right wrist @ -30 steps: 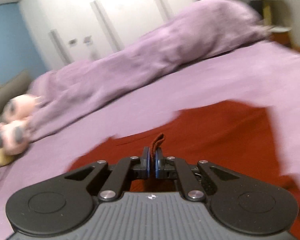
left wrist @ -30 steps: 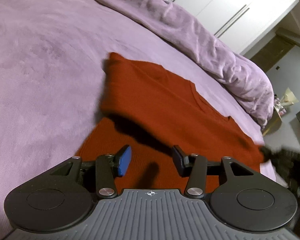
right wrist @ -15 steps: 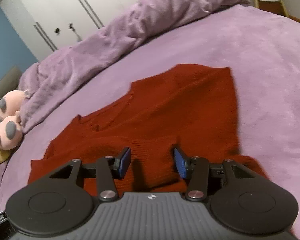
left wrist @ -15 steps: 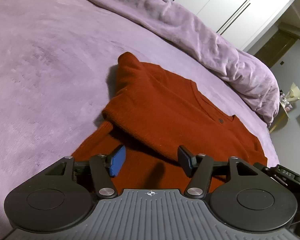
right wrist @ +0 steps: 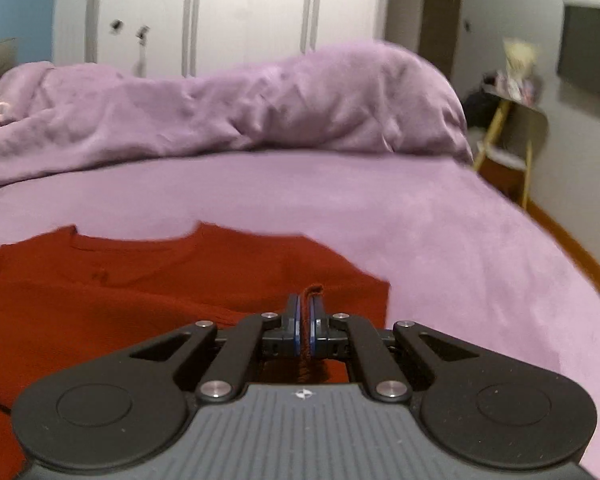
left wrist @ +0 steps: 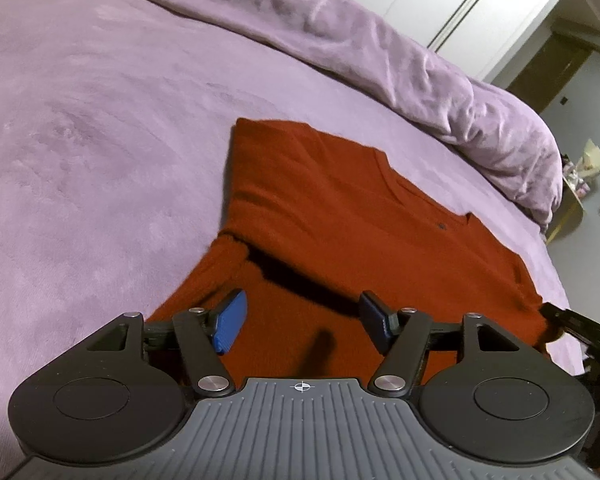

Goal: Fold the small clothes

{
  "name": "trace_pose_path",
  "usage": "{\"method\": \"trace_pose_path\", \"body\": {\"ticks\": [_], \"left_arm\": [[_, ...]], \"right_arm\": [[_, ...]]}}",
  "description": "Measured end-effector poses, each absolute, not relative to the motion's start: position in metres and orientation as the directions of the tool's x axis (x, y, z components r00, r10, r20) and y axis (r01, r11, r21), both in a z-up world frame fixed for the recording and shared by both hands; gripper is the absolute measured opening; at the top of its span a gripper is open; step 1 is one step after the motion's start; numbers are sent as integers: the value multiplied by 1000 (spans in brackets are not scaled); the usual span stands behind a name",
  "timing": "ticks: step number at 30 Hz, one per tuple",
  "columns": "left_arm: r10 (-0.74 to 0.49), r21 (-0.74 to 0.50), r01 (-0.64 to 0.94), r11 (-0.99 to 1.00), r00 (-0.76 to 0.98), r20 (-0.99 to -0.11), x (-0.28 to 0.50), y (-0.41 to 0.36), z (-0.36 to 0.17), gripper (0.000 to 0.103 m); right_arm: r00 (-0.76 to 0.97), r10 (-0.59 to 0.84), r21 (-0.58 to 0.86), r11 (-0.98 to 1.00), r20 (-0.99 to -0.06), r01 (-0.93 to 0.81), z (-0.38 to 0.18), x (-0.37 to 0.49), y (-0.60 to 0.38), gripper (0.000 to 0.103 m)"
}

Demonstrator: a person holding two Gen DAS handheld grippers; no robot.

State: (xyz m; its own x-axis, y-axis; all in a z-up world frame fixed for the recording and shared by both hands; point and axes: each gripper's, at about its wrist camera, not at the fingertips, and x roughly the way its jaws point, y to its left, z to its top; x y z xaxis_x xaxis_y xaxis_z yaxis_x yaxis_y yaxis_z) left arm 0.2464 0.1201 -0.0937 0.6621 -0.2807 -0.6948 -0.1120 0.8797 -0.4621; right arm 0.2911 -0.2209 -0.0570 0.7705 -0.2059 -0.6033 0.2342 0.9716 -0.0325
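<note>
Rust-red knit, the sweater (left wrist: 340, 232) lies partly folded on the purple bed (left wrist: 80, 140) in the left wrist view, where the left gripper (left wrist: 302, 322) hovers over its near edge, jaws opening with nothing between them. In the right wrist view, the right gripper (right wrist: 305, 322) is clenched on a pinch of the sweater's edge (right wrist: 314, 290). Soft, light and limp, it should drape, so hems and corners look the best holds.

Matt knit sweater (left wrist: 340, 216), plush bedspread (left wrist: 100, 120)

Sweater (left wrist: 340, 216) flat on bed (left wrist: 100, 140); duvet (left wrist: 380, 52) bunched behind.
</note>
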Motion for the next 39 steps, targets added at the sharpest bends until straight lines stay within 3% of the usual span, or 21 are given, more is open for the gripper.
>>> {"method": "trace_pose_path", "body": {"ticks": [2,4,5,11,14,22,31,39], "left_arm": [[-287,-456,-102,884,653,-701,242,119,-86,68],[-279,-439,-80,895,668,-690,238,116,-76,69],[-273,-431,-67,900,683,-677,238,113,-70,71],[-251,-361,-13,933,696,-673,264,83,-73,74],[-224,-331,-48,942,646,-730,274,77,-90,72],[-173,-253,-33,967,646,-744,292,68,-99,74],[-191,-236,19,971,655,-731,281,71,-101,76],[-182,-206,41,978,651,-737,266,72,-96,78]], "right_arm": [[753,-224,-18,962,-619,271,-58,290,-226,5],[775,-255,-18,954,-578,301,-54,281,-224,19],[793,-232,12,957,-564,289,-51,277,-222,21],[769,58,155,986,-636,54,-70,285,-184,21],[719,-17,50,996,-694,72,-93,303,-174,19],[732,-121,-69,993,-671,100,-104,333,-197,16],[755,-69,-29,997,-652,66,-89,262,-209,17],[768,-43,-45,999,-639,18,-98,263,-218,17]]}}
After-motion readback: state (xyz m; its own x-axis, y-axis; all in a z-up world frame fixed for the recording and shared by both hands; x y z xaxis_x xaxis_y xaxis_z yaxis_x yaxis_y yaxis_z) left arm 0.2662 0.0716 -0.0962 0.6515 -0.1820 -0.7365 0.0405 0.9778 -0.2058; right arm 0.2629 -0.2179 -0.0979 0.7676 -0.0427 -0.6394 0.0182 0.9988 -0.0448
